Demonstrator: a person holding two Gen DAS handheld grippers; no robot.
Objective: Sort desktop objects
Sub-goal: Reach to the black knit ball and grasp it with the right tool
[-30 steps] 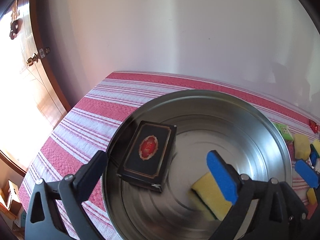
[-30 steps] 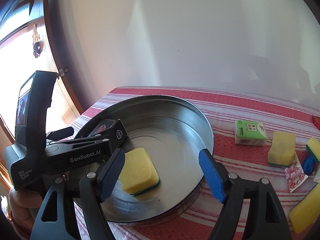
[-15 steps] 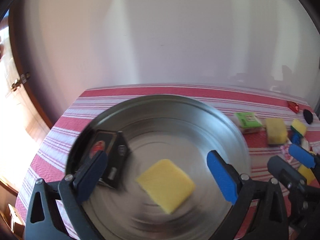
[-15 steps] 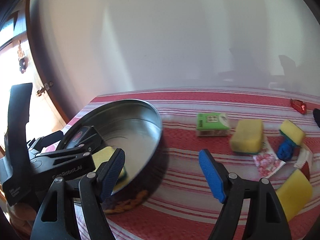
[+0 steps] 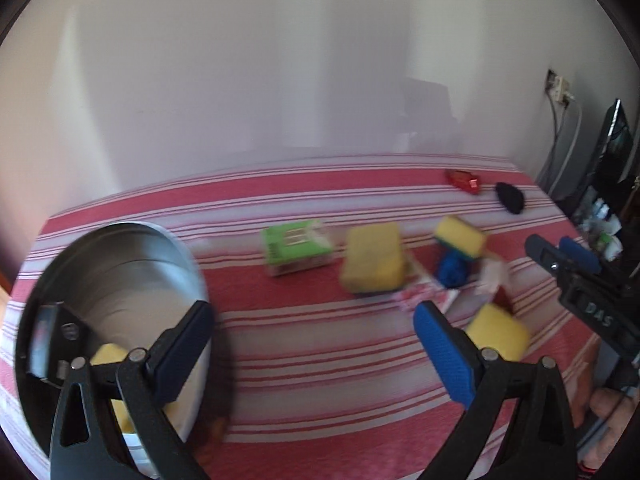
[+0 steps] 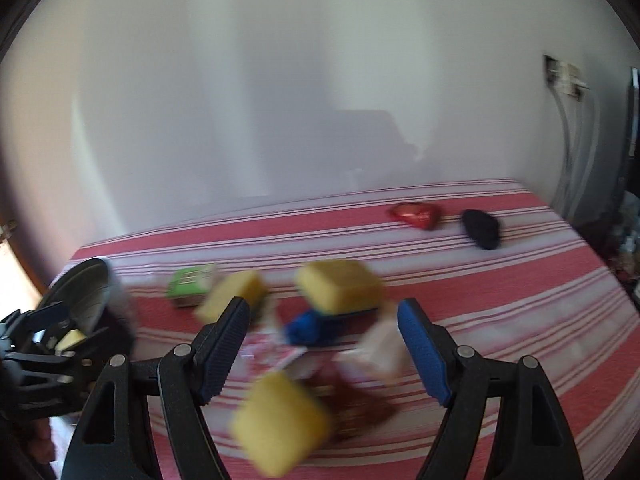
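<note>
Up front, the right gripper (image 6: 322, 350) hangs spread wide with nothing between its blue pads, above a blurred cluster on the red-striped cloth (image 6: 500, 280): a yellow sponge (image 6: 282, 426) nearest, a blue object (image 6: 308, 326) and another yellow sponge (image 6: 340, 286) beyond. Likewise the left gripper (image 5: 312, 356) is spread and empty, over bare cloth beside the metal pan (image 5: 120, 264), which holds a yellow sponge (image 5: 106, 354). Farther off lie a green box (image 5: 296, 246), a red wrapper (image 6: 416, 214) and a dark object (image 6: 482, 228).

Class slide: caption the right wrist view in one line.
Open right gripper above yellow sponges scattered on striped cloth.
</note>
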